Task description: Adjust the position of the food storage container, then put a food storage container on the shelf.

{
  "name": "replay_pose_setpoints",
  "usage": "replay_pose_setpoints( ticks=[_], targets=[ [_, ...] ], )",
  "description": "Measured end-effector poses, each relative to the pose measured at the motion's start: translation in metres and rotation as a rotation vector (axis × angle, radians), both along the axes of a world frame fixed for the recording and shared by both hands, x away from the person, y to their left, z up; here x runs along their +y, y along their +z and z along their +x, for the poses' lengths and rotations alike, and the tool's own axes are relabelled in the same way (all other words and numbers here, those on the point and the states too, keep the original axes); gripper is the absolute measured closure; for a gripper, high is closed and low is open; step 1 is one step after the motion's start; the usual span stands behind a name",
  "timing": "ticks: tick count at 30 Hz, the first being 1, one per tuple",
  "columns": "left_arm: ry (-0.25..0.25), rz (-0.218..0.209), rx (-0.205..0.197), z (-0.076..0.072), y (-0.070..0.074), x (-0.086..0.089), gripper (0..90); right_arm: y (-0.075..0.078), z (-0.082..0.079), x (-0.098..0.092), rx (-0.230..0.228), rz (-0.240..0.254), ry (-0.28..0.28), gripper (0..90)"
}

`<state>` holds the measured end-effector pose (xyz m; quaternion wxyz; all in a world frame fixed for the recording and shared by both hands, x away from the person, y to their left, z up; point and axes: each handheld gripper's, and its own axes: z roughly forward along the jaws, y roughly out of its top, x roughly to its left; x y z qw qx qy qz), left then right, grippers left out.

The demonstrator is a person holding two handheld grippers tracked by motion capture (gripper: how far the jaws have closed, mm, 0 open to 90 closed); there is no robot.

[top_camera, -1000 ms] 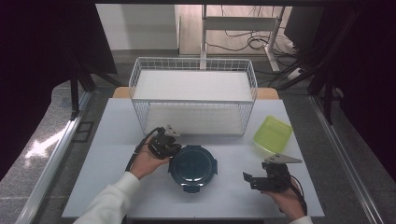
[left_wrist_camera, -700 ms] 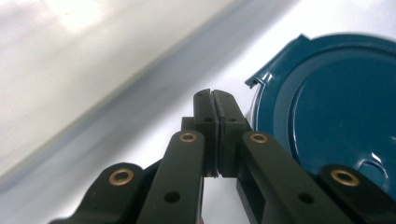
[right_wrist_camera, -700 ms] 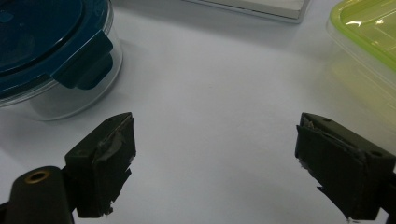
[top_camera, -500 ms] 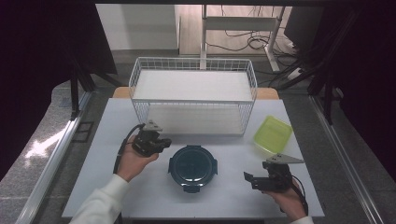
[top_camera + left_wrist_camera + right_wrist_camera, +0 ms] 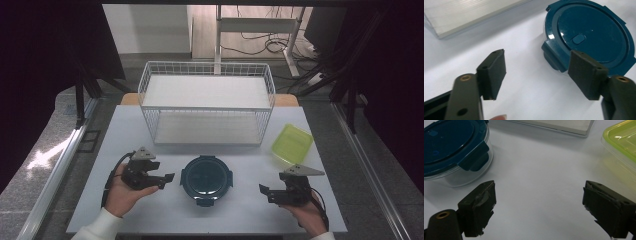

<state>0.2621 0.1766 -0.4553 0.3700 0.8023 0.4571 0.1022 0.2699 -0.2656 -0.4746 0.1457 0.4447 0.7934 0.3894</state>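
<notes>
The round, blue-lidded container [image 5: 206, 178] sat on the white worktop [image 5: 235, 215] near its front edge, just ahead of the white wire basket rack [image 5: 207, 107] and between the two hands. The left hand-held gripper [image 5: 169, 178] lay just beside the container's left side, apart from it; its jaws had just been opening and stood wide with nothing between them, the pads bare in the left gripper view, where the container's lid [image 5: 589, 35] and one of its side latches [image 5: 554, 56] showed just beyond the fingertips. The right hand-held gripper [image 5: 263, 190] rested low on the worktop well to the right of the container, its jaws also spread wide and empty. A lime-green square container [image 5: 292, 143] lay tilted at the right, beside the rack's corner.

The step in hand looked like a release: the left gripper clear of the container and free to take a new hold. The next move probably called for bringing open jaws back around the container's wall or a lid latch, squarely and low enough to catch it, while the other gripper steadied the far side so that it did not slide on the smooth worktop.
</notes>
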Motion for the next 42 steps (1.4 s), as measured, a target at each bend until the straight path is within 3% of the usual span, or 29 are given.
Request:
replay_pose_setpoints(
  ticks=[12, 24, 31, 35, 42],
  targets=[
    [0.024, 0.005, 0.019, -0.003, -0.006, -0.003, 18.7, 0.002, 0.0, -0.001, 0.002, 0.005, -0.021, 11.8],
    [0.057, -0.053, 0.04, -0.006, -0.007, 0.0, 14.5, 0.004, 0.001, 0.006, 0.032, 0.055, 0.01, 14.6],
    [0.059, -0.124, 0.074, -0.006, -0.009, 0.0, 13.5, 0.008, 0.001, 0.018, 0.063, 0.098, 0.038, 14.2],
    [0.054, -0.215, 0.125, 0.0, -0.012, 0.001, 13.4, 0.01, 0.004, 0.027, 0.09, 0.129, 0.061, 13.2],
    [0.054, -0.246, 0.134, 0.004, -0.012, 0.0, 13.4, 0.01, 0.008, 0.043, 0.131, 0.174, 0.099, 12.8]
  ],
)
